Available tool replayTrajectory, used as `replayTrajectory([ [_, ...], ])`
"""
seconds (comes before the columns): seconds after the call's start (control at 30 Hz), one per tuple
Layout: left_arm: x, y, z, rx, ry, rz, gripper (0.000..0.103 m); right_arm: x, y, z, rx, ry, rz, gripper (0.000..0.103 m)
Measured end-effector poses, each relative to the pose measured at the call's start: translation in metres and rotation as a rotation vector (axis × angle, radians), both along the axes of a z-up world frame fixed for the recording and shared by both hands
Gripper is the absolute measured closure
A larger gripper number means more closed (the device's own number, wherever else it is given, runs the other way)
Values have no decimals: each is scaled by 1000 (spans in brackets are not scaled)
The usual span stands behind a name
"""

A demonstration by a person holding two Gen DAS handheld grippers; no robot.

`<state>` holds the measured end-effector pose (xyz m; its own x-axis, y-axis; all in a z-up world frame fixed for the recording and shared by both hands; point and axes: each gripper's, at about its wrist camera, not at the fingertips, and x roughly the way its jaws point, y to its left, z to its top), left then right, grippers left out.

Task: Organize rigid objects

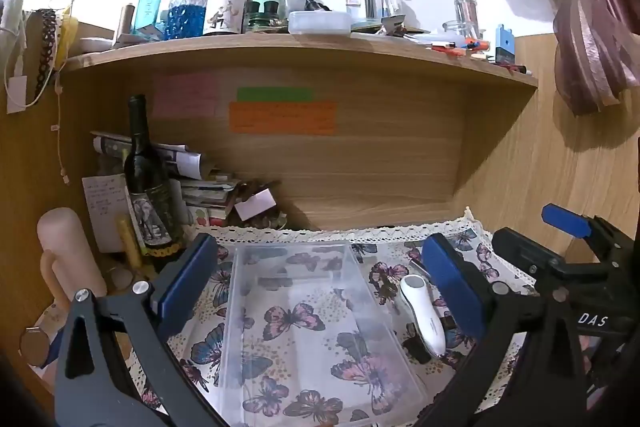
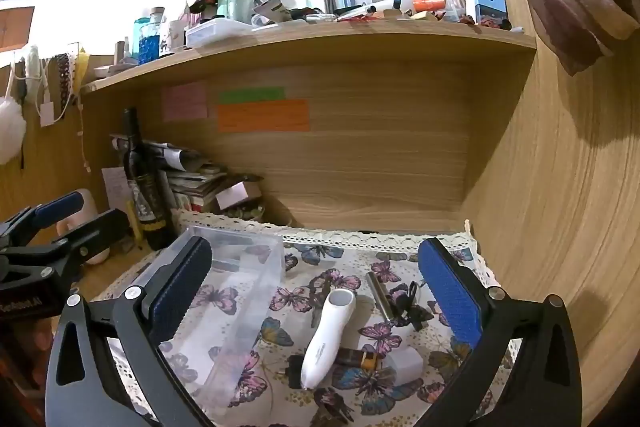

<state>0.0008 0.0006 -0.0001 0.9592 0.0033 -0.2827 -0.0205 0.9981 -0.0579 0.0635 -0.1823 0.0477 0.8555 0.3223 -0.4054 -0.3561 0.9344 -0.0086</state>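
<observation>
While both grippers hang above the butterfly cloth [image 2: 360, 379] with nothing between their pads, the left gripper [image 1: 320, 287] stands wide over the clear box [image 1: 320, 327]; the right gripper [image 2: 316, 295] stands wide over the white device [image 2: 326, 335], which lies on the cloth just right of the box; a metal tube [image 2: 380, 297], a black cord [image 2: 408, 303], a brown cylinder [image 2: 360, 359] and a white block [image 2: 404, 363] lie near the device; a dark bottle [image 1: 146, 179] stands upright left of the box.
</observation>
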Motion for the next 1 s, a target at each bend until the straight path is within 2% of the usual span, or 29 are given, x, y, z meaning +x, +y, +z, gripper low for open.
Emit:
replayTrajectory([
  [0.03,0,-2,0,22,-1,-1,0,0,0,0,-4,1,0,0],
  [0.27,5,-15,0,25,-12,7,0,1,0,0,-2,5,-3,0],
  [0.57,-7,-8,3,10,-20,-8,0,0,-1,0,3,5,-2,0],
  [0.63,3,-4,0,15,-8,-19,0,0,-1,0,3,4,-3,0],
  [1.0,4,-5,-2,13,-9,-18,0,-2,-1,0,7,2,-4,0],
])
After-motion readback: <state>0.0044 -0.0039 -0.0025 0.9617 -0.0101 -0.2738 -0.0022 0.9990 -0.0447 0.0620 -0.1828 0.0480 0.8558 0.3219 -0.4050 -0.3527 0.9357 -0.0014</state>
